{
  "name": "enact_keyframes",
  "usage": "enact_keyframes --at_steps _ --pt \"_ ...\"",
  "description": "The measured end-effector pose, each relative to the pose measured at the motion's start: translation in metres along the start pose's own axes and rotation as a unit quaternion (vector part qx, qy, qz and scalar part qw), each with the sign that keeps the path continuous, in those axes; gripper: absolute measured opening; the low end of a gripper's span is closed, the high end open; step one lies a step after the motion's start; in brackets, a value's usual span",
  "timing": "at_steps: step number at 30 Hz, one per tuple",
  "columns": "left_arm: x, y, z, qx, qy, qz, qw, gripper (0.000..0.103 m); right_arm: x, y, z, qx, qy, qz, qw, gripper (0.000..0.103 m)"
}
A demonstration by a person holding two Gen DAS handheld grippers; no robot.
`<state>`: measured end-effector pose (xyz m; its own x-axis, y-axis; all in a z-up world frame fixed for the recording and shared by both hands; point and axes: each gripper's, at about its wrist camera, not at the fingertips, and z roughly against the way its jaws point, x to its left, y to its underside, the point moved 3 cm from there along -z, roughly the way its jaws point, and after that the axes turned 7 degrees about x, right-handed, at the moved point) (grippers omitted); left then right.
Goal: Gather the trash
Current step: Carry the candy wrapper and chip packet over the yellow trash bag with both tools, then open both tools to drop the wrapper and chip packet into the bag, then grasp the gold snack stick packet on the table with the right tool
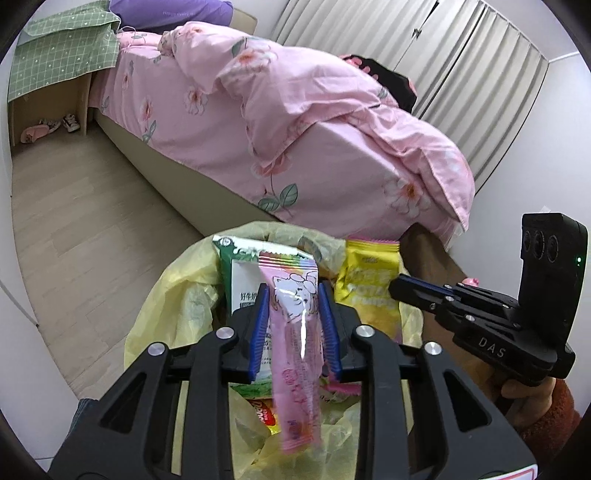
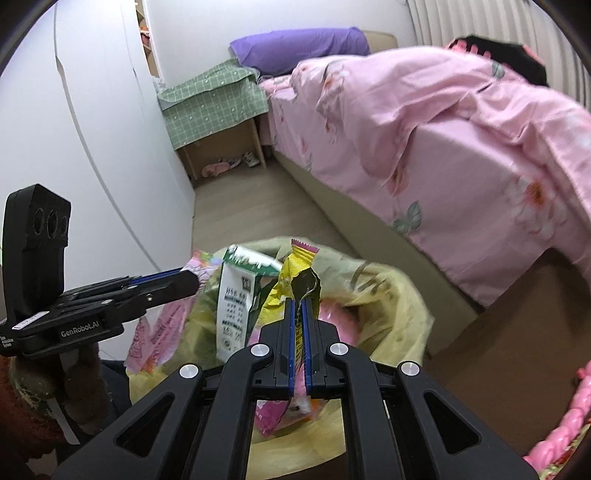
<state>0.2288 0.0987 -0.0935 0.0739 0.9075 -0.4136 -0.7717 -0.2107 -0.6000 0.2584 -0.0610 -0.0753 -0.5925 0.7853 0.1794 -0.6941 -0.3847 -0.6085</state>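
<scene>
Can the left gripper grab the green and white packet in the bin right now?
Probably not yet. The left gripper already has a pink wrapper between its fingers, so it has no room. The green and white packet sits just behind, uncovered in the yellow bin bag.

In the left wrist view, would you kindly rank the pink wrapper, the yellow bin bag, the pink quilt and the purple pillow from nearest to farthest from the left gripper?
1. pink wrapper, between the left gripper fingers.
2. yellow bin bag, just below.
3. pink quilt, on the bed ahead.
4. purple pillow, far top left.

A home bedroom: bed (image 1: 280, 122) with pink floral quilt (image 1: 332, 110), purple pillow (image 2: 299, 48), bedside cabinet (image 2: 221, 122).
</scene>
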Motion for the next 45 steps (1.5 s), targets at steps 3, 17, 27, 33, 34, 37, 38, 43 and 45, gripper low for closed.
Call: enact_keyframes --at_steps 3,17,27,33,34,37,38,43,45 --pt "0.001 0.003 0.0 0.006 -0.001 0.002 1.0 0.037 0.001 0.006 -0.004 0.008 -0.001 -0.001 1.0 0.007" --pt "0.003 0.003 0.043 -0.031 -0.021 0.025 0.999 0.045 0.004 0.02 0.033 -0.026 0.02 0.002 0.999 0.035" --pt "-0.047 0.016 0.058 -0.031 -0.044 -0.045 0.9975 0.048 -0.032 0.069 0.098 -0.041 0.076 -0.045 0.995 0.035" --pt "-0.079 0.022 0.055 -0.023 -0.034 -0.079 0.996 0.049 -0.061 0.113 0.144 -0.053 0.135 -0.078 0.986 0.035" --pt "-0.085 0.023 0.054 -0.022 -0.031 -0.084 0.9958 0.049 -0.064 0.119 0.148 -0.054 0.141 -0.08 0.985 0.035" --pt "-0.1 0.027 0.049 -0.015 -0.024 -0.096 0.995 0.049 -0.079 0.142 0.166 -0.057 0.165 -0.098 0.98 0.035" --pt "-0.105 0.029 0.047 -0.012 -0.021 -0.101 0.9946 0.049 -0.083 0.146 0.169 -0.057 0.168 -0.102 0.979 0.035" --pt "-0.133 0.04 0.029 0.01 0.003 -0.127 0.9919 0.049 -0.107 0.171 0.183 -0.059 0.18 -0.134 0.973 0.035" --pt "-0.144 0.045 0.022 0.019 0.015 -0.137 0.9903 0.049 -0.114 0.177 0.183 -0.058 0.181 -0.141 0.972 0.035"
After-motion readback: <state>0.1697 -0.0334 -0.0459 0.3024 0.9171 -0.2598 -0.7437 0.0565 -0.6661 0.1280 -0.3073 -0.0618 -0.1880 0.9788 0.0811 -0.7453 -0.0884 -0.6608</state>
